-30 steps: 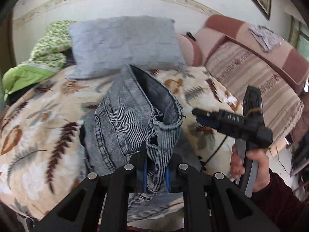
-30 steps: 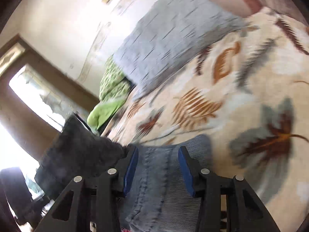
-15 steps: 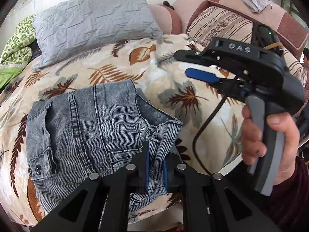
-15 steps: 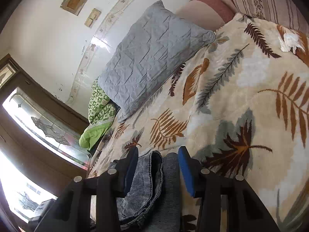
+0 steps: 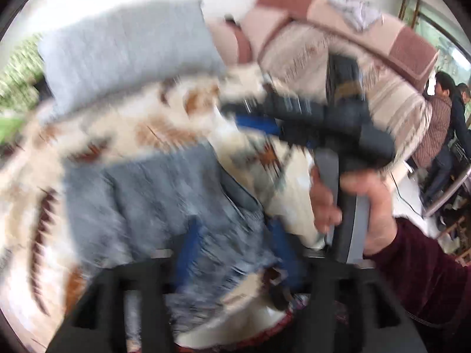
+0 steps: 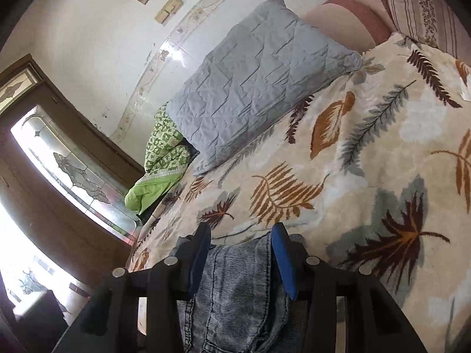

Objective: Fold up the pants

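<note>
The left gripper (image 5: 232,247) has just been opening; its fingers stand wide, the folded grey denim pants (image 5: 164,200) lying loose between them on the leaf-patterned bed (image 6: 368,153). The right gripper (image 6: 241,253) straddles the waistband half-open, apparently not pinching. Next: likely regrasp for another fold.

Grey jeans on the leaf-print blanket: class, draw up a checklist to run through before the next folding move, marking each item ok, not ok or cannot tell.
1. Left gripper released: ok, jaws have just been opening, denim lies loose between them.
2. Right gripper clear of cloth: cannot tell, jeans sit between its pads.
3. Jeans flat on the blanket: cannot tell, left view blurred.
4. Pillow clear of the jeans: ok.
</note>
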Available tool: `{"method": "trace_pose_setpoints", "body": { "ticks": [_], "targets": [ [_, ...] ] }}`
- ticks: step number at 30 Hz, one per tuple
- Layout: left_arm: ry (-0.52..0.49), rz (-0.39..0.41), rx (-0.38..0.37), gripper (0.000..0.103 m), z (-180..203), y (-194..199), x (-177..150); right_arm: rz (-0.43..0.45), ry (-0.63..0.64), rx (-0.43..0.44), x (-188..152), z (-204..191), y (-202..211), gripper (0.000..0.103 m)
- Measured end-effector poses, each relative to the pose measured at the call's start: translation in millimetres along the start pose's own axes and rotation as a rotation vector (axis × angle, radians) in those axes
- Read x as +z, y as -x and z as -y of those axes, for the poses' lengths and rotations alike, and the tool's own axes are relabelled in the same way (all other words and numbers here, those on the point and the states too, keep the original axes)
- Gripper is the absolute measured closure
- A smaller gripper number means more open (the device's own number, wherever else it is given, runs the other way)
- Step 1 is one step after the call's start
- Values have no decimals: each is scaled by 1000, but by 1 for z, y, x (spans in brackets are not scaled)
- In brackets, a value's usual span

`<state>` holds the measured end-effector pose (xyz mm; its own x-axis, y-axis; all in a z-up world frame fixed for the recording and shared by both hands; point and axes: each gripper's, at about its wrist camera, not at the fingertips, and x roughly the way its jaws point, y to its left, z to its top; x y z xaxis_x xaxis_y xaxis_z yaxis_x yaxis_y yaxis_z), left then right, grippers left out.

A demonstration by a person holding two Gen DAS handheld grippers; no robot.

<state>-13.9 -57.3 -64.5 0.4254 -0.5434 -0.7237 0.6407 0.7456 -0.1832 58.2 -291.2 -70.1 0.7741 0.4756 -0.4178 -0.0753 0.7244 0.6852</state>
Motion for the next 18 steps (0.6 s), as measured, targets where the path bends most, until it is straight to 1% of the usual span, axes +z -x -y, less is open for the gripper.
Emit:
{"method": "trace_pose_setpoints", "body": {
  "ticks": [1, 2, 3, 5, 7, 9, 12, 14, 16, 17, 18],
  "targets": [
    [8, 37, 24, 30, -10, 11, 4, 4, 13, 17, 0, -5, -1, 56],
    [17, 52, 56, 30, -19, 15, 7, 3, 25, 32, 0, -9, -3, 56],
    [27, 51, 105, 30, -29, 15, 10, -2, 35, 44, -1, -13, -6, 56],
    [58, 15, 202, 30, -53, 4, 16, -16, 45, 69, -3, -20, -14, 56],
    [124, -27, 245, 30, -78, -14, 21, -41, 48, 100, -5, -27, -25, 56],
    [177, -75, 258, 30, -99, -37, 20, -62, 58, 106, -7, -31, -35, 56],
    [161, -137, 288, 30, -110, -64, 13, -121, 20, 76, -12, -23, -55, 56],
    [147, -189, 297, 30, -113, -86, 7, -161, -35, 31, -14, -6, -67, 56],
    [158, -252, 291, 29, -116, -105, -2, -235, -118, -31, -18, 18, -81, 54],
    [153, -251, 293, 29, -115, -108, -4, -272, -172, -43, -22, 31, -88, 54],
    [137, -247, 301, 29, -112, -109, -4, -299, -227, -25, -26, 44, -94, 54]
  ]
}}
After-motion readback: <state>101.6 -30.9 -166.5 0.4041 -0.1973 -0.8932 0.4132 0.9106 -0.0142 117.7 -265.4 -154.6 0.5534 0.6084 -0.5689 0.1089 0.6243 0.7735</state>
